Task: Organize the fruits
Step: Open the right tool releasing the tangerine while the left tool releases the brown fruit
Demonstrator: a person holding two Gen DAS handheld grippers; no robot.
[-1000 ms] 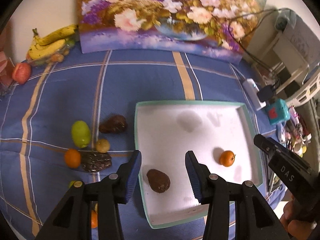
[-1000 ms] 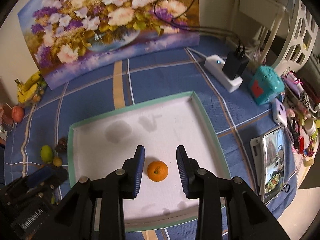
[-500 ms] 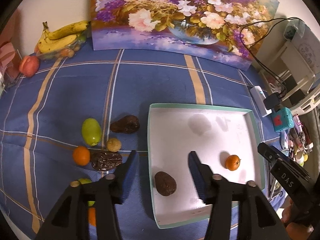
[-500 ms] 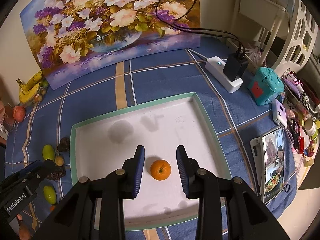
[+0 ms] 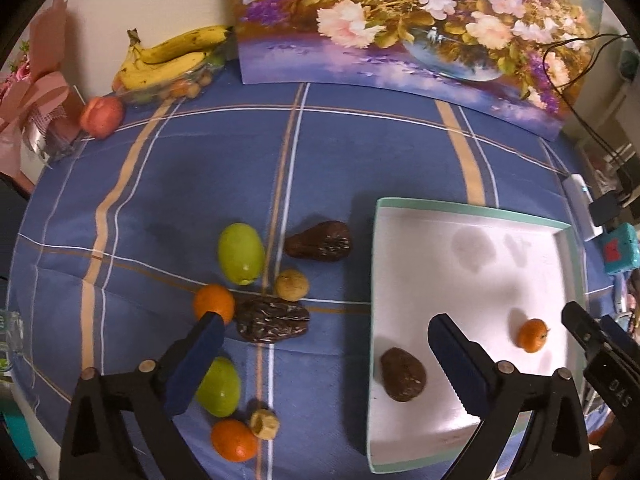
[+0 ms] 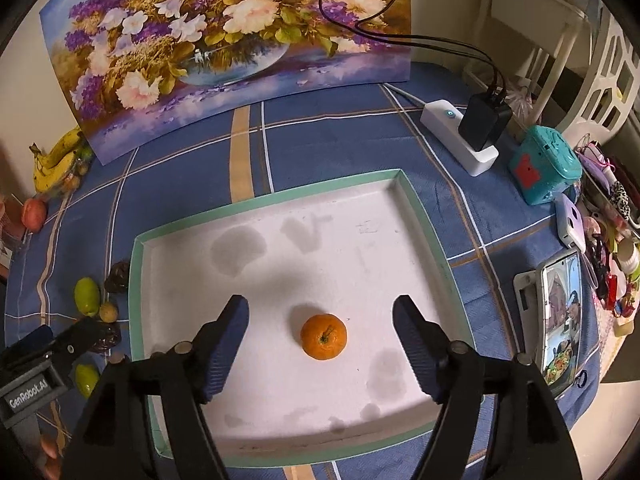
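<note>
A white tray with a green rim (image 5: 374,280) (image 6: 136,280) lies on the blue checked cloth. In it rest a brown fruit (image 5: 402,374) and a small orange (image 5: 532,335) (image 6: 324,336). Left of the tray lie loose fruits: a green one (image 5: 241,253), a brown pear-shaped one (image 5: 320,241), a tan nut-like one (image 5: 291,285), an orange (image 5: 214,304) and a dark wrinkled one (image 5: 273,319). My left gripper (image 5: 323,320) hangs over the tray's left edge, jaws opening, nothing between them. My right gripper (image 6: 321,302) is over the small orange, jaws opening, pads clear of it.
More fruit lies near the front edge: a green one (image 5: 218,388) and an orange (image 5: 234,440). Bananas (image 5: 168,56) and a peach (image 5: 101,116) sit at the back left by a flower painting (image 5: 400,20). A power strip (image 6: 460,140), teal toy (image 6: 544,164) and phone (image 6: 560,320) crowd the right.
Both grippers' jaws have spread wide. My left gripper has shifted left from over the brown fruit in the tray towards the loose fruit. The right gripper has stayed over the small orange.
</note>
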